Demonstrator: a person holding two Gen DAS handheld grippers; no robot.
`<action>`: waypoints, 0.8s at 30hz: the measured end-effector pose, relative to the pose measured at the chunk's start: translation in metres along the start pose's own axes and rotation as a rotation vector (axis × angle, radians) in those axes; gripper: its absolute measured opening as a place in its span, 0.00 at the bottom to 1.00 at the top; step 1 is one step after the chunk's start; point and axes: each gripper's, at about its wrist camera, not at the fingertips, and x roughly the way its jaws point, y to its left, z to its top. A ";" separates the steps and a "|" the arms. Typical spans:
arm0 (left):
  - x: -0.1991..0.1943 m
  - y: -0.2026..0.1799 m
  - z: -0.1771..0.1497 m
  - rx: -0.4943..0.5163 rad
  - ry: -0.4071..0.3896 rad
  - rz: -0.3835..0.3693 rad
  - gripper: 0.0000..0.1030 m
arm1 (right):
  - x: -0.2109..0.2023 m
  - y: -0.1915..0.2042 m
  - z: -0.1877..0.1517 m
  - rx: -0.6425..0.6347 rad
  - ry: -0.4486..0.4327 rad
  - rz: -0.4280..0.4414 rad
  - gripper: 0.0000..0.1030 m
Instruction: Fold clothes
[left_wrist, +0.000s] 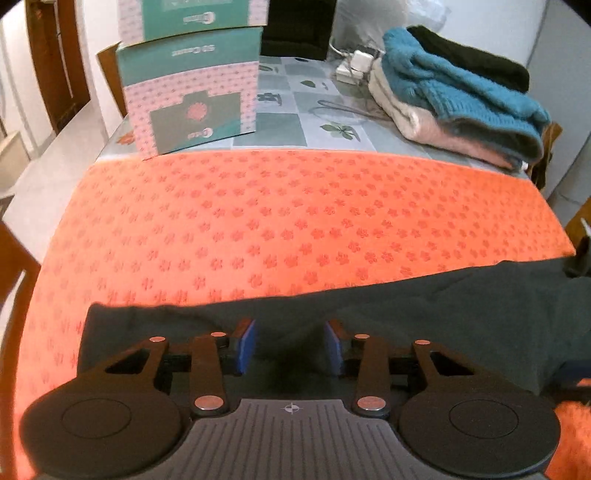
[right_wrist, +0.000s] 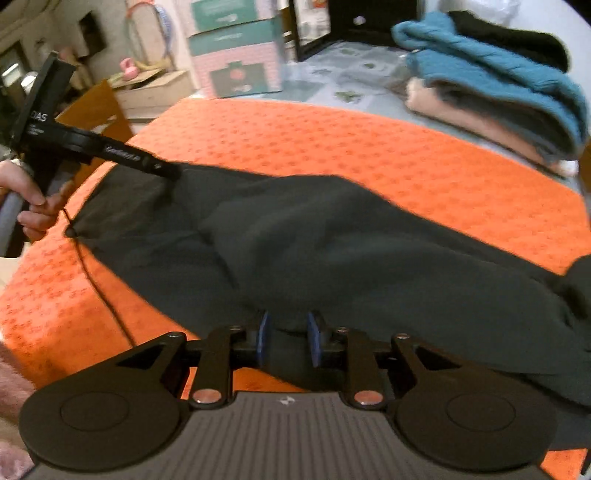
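Orange flower-print cloth (left_wrist: 295, 214) covers the near half of the worktop, with patterned boxes (left_wrist: 192, 99) and a stack of folded knitwear (left_wrist: 461, 99) at the far edge. From the left wrist, the left tool (left_wrist: 290, 347) stands over the near edge of a dark garment (left_wrist: 406, 306), blue pads parted, fabric lying between them but not pinched. From the right wrist, the right tool (right_wrist: 286, 339) is likewise parted over the garment (right_wrist: 314, 251), which sprawls rumpled across the cloth, while the left tool (right_wrist: 162, 168) touches its far corner, a hand (right_wrist: 31, 199) gripping the handle. A neat fold probably depends on both tools pinching matching edges and pulling the fabric flat first.
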 end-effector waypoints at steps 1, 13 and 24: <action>0.000 -0.002 0.001 0.005 -0.001 -0.001 0.41 | -0.006 -0.006 0.000 0.018 -0.013 -0.020 0.26; -0.023 -0.032 -0.014 -0.013 0.011 -0.110 0.41 | -0.091 -0.140 -0.009 0.335 -0.146 -0.389 0.35; -0.030 -0.040 -0.021 -0.036 0.051 -0.119 0.42 | -0.088 -0.281 -0.080 1.001 -0.272 -0.281 0.49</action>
